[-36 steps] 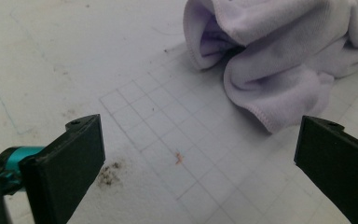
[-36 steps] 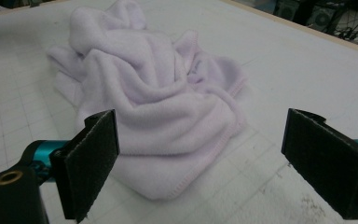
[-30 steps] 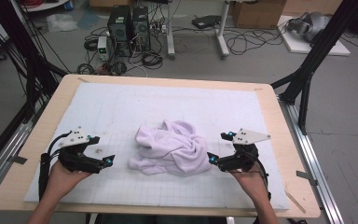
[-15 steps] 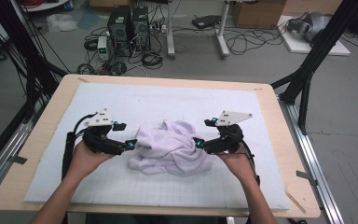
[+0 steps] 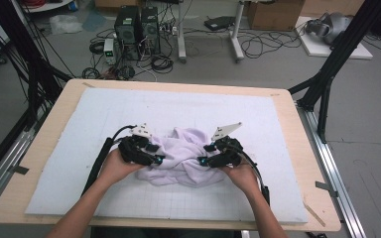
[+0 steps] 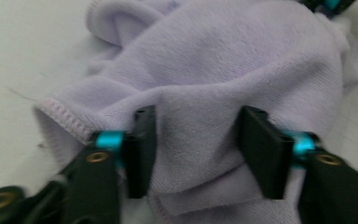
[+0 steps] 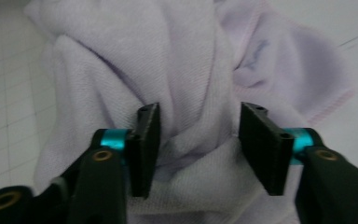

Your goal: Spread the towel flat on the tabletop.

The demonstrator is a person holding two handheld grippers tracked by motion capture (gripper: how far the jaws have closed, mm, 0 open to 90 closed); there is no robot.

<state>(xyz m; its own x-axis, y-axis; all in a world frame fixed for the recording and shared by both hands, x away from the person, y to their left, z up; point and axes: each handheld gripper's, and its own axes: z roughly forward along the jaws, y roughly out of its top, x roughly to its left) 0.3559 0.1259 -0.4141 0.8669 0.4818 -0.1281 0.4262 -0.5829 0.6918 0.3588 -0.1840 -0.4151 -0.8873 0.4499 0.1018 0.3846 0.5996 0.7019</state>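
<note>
A crumpled lilac towel (image 5: 183,158) lies on the white gridded mat (image 5: 104,114) near the front middle. My left gripper (image 5: 159,159) pushes into its left side and my right gripper (image 5: 202,159) into its right side, their tips pointing at each other. In the left gripper view a thick fold of the towel (image 6: 214,60) bulges between the half-closed jaws of the left gripper (image 6: 196,140). In the right gripper view a ridge of the towel (image 7: 135,56) stands between the jaws of the right gripper (image 7: 199,140). Both pairs of jaws have just been closing, and the pads do not visibly squeeze the cloth.
The mat covers most of a wooden table (image 5: 69,89). Black frame legs (image 5: 327,84) stand at the table's right and left sides. Behind the table, computers (image 5: 139,25) and cables lie on the floor. Bare mat surrounds the towel.
Both hands have moved inward from the towel's sides until the grippers dig into the cloth. Their jaws have narrowed around folds, and the towel is bunched tighter between them.
</note>
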